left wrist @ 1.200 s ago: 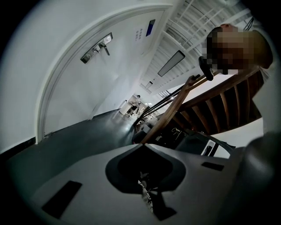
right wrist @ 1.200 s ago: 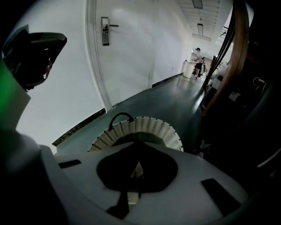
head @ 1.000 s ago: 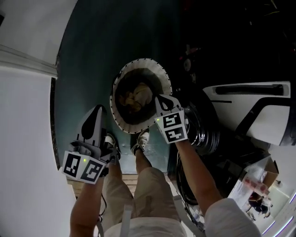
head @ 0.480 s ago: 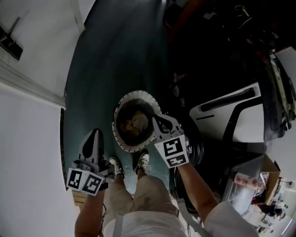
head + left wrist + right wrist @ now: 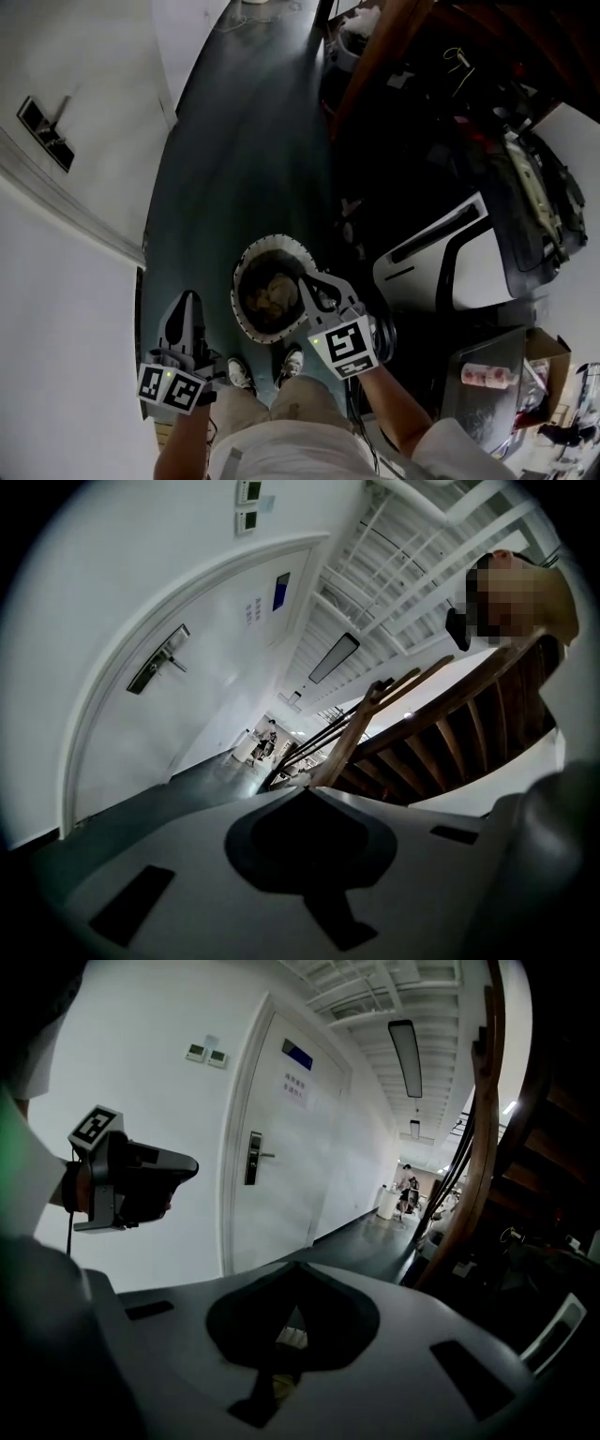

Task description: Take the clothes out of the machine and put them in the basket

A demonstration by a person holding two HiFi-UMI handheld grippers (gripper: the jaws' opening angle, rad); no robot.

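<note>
While we stand with our shoes (image 5: 236, 373) just behind the basket (image 5: 267, 242), both grippers are held out ahead of us and neither has hold of anything. The clothes (image 5: 272, 292) lie as a pale crumpled heap inside the round, light-rimmed basket, which sits on the dark floor (image 5: 234, 169). The machine (image 5: 487, 272) shows its white body to the right of the basket, near it. Our right gripper (image 5: 306, 279) reaches forward so that, from the head view, its tips overlap the basket's right rim. In the right gripper view its jaws are closed with the tips meeting in a point. A small pale patch shows through the dark cut-out behind them, and we cannot tell what it is. Our left gripper (image 5: 190, 300) is held to the left of the basket, apart from it and close to the white wall (image 5: 66, 281). Its own view shows its jaws pressed together too, tip to tip, with nothing between them. Both gripper views look down a long corridor. A white door (image 5: 281, 1147) with a lever handle (image 5: 253, 1157) stands on the left, and a wooden handrail (image 5: 361, 726) rises on the right.
</note>
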